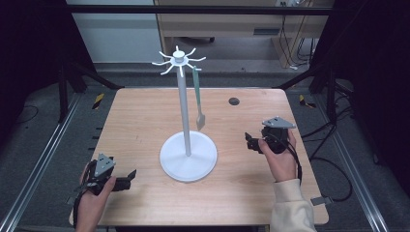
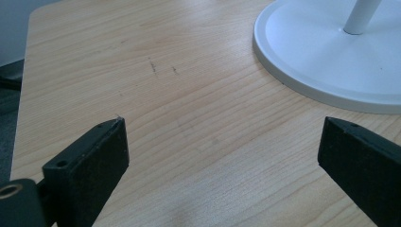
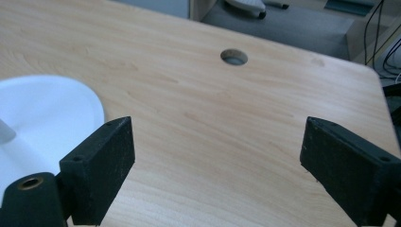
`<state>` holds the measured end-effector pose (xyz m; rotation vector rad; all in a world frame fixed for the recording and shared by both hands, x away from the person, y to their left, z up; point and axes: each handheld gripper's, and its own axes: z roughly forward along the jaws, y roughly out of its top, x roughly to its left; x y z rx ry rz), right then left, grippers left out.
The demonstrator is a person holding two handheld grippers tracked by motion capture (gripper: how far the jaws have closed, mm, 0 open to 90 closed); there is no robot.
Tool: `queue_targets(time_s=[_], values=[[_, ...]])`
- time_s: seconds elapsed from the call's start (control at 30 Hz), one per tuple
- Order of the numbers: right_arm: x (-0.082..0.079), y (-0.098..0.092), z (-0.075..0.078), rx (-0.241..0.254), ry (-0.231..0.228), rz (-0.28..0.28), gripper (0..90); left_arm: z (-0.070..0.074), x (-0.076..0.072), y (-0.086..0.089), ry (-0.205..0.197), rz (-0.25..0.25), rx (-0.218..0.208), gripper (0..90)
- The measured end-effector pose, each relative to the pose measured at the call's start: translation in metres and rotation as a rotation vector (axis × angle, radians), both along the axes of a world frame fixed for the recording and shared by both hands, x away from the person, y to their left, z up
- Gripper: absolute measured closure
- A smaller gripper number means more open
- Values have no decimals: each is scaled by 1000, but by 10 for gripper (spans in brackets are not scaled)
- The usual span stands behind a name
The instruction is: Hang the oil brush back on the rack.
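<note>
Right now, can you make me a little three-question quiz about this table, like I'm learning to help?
1. True or false: the green spatula hangs from the white stand.
2. Which tool is nearer the table's round hole: A left tool, B right tool?
3. Fill in: both tools are ____ and hold nothing.

Key: 1 true. 2 B. 3 open.

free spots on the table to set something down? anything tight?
Bare wood on the light wooden table: the whole strip left of the white metal hook stand, and the right side between its base and the round cable hole. Tight just right of the pole, under the hanging green spatula, and at the front corners by the left gripper and right gripper.
</note>
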<state>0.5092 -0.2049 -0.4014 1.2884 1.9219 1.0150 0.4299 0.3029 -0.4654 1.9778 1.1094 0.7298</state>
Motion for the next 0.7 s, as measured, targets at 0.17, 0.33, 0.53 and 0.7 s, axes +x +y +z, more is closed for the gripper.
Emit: queue_targets(time_s=[0.17, 0.33, 0.53, 0.7], values=[[4, 5, -19, -10, 46, 15, 96, -1, 0, -2, 7, -12, 12, 23], [8, 11, -36, -28, 95, 40, 96, -1, 1, -2, 8, -16, 14, 23], [11, 19, -51, -30, 139, 75, 101, -1, 1, -2, 5, -14, 18, 23], [13, 24, -60, -50, 176, 105, 103, -2, 2, -2, 5, -9, 21, 23]])
